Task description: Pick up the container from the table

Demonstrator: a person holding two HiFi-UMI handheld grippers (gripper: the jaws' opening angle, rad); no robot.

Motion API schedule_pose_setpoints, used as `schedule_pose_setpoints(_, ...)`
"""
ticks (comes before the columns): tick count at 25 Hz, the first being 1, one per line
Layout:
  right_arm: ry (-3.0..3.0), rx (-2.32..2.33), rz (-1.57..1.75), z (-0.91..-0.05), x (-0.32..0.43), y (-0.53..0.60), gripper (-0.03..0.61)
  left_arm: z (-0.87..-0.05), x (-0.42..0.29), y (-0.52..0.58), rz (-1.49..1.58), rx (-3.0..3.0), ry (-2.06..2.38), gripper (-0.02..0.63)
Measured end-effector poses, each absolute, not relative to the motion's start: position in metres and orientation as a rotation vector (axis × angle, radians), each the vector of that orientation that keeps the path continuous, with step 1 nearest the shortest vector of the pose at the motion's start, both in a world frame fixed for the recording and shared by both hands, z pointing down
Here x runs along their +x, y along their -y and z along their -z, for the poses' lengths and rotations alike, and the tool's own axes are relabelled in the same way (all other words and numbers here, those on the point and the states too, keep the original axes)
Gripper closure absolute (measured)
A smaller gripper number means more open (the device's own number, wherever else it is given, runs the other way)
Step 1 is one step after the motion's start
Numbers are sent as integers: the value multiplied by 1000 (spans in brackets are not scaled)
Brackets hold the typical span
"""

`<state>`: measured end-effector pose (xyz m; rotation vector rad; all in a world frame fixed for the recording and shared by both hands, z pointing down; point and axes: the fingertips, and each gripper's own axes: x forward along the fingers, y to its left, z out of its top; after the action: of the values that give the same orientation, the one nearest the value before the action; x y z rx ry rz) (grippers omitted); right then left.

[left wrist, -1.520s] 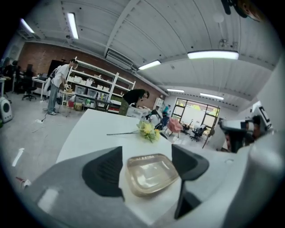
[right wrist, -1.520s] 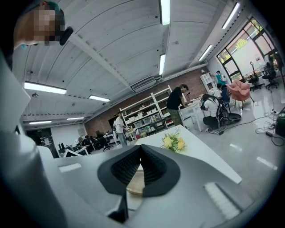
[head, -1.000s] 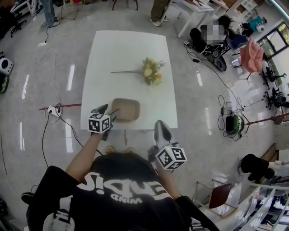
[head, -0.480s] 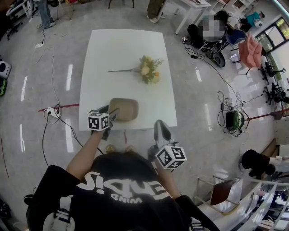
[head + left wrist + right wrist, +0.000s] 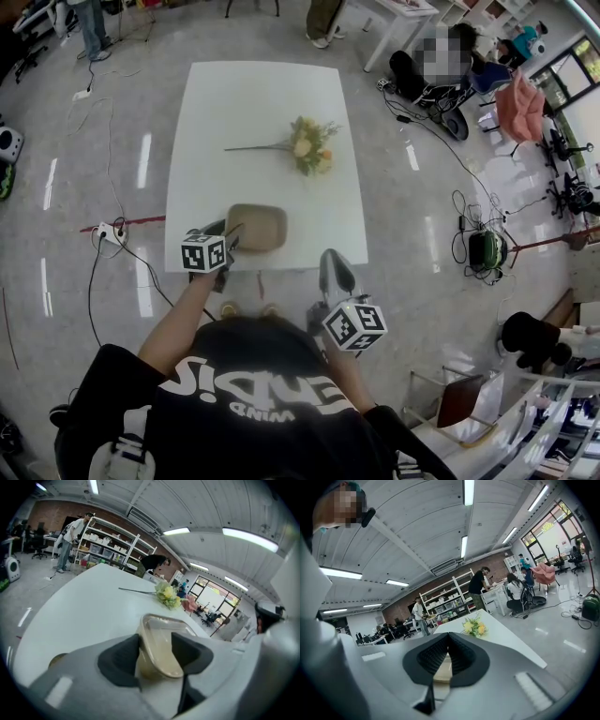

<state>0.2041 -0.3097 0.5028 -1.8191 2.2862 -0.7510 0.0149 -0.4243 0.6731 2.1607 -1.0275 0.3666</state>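
Container (image 5: pixel 258 227): at the near edge of the table (image 5: pixel 262 112), left of centre.
Left gripper (image 5: pixel 155 645): jaws closing astride the container's near wall; pads apparently not yet seated. Seat them squarely, then lift level.
Right gripper (image 5: pixel 449 641): jaws together, empty, just off the table's near edge. Keep it clear.

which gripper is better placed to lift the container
Left. The left gripper straddles the container wall, jaws closing; the right gripper hangs back at the table edge, jaws together.
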Motion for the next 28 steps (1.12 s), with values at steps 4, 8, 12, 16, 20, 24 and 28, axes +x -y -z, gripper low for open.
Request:
schedule_pose_setpoints(4,-2289,-1818,748,-501,203,310,578,-667,9,428,-352,2161,1054,408)
schedule_pose_setpoints(8,-2291,-1817,747,-500,202,312,578,-659,6,432,-339,2171,1080,424)
schedule_pose_setpoints(12,-2290,-1818,750,-502,200,310,578,-651,1,435,-335,2193,1111,439)
schedule_pose_setpoints(16,-2296,-1813,743,-499,198,310,578,-641,-3,438,-321,2206,1138,448)
schedule_pose_setpoints(20,-2297,-1816,740,-499,196,311,578,-627,-6,440,-290,2224,1153,454)
schedule_pose_setpoints(24,-2303,-1812,742,-497,191,311,578,-605,-9,444,-273,2275,1175,457)
schedule_pose_setpoints(28,-2313,-1808,748,-498,181,309,578,-572,-15,442,-236,2347,1193,457)
